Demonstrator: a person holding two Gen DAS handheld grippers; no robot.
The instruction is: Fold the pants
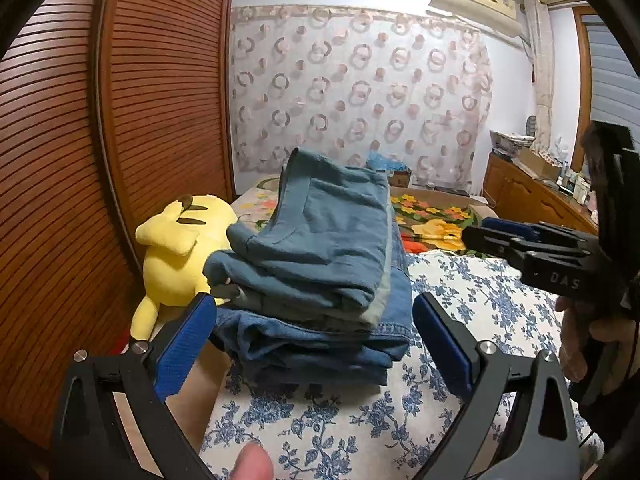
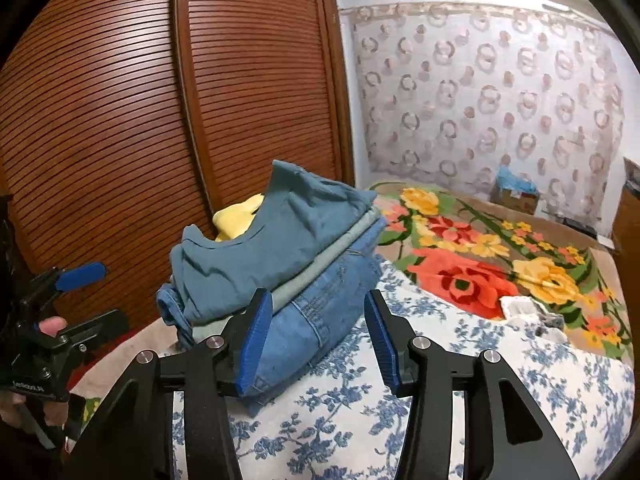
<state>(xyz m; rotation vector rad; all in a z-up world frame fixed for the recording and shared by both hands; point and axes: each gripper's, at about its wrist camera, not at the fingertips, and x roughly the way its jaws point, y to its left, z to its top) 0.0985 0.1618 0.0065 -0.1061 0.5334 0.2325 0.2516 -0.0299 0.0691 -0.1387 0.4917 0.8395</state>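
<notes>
- Blue-padded left gripper [image 1: 314,344] gapes wide, empty, before the pants stack [image 1: 316,280] on the floral sheet [image 1: 460,280].
- Right gripper [image 2: 314,340], wide too, beside the stack: a nudge could topple its loose top fold.
- Plush toy [image 1: 176,256] crowds behind.

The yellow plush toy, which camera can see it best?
The left wrist view. There the yellow plush toy shows nearly whole, lying on the bed beside the stack of folded pants, next to the wooden wardrobe. In the right wrist view only a small yellow patch peeks out behind the stack.
</notes>
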